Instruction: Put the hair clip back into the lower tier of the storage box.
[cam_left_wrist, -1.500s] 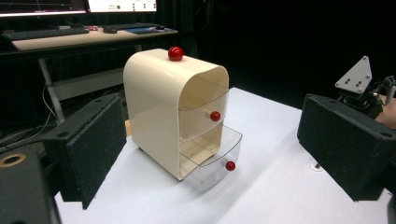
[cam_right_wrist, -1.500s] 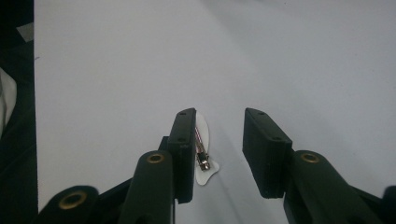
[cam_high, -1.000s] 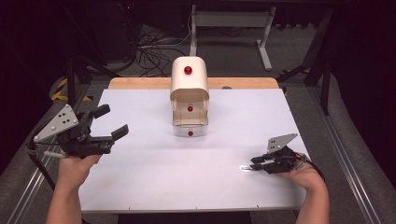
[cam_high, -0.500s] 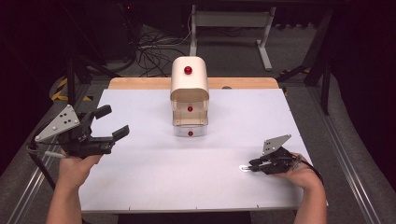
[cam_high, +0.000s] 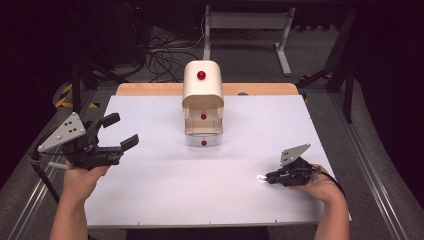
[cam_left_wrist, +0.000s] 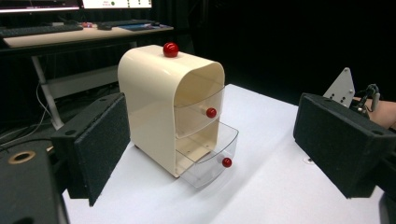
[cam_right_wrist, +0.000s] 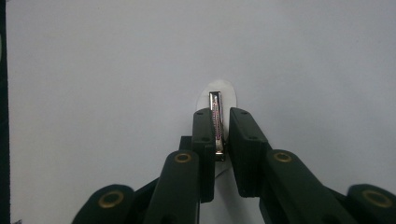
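A cream drawer cabinet (cam_high: 202, 90) (cam_left_wrist: 154, 93) with red knobs stands at the middle back of the white table (cam_high: 150, 200). Its clear bottom drawer (cam_high: 203, 140) (cam_left_wrist: 210, 158) is pulled out and looks empty. My left gripper (cam_high: 121, 130) (cam_left_wrist: 215, 133) hovers at the left, open wide, its jaws aimed at the cabinet with nothing between them. At the right front, my right gripper (cam_high: 267, 178) (cam_right_wrist: 222, 114) lies low on the table. Its jaws have just been closing and now pinch a thin metal clip (cam_high: 261, 177) (cam_right_wrist: 215, 116) with a white oval part.
A wooden strip (cam_high: 150, 89) runs along the table's back edge. Behind it are desk legs and cables on a dark floor. Metal rails (cam_high: 370, 165) flank the table on both sides.
The right gripper's jaws have drawn slightly closer around the clip. Both hands and the cabinet stay where they were.
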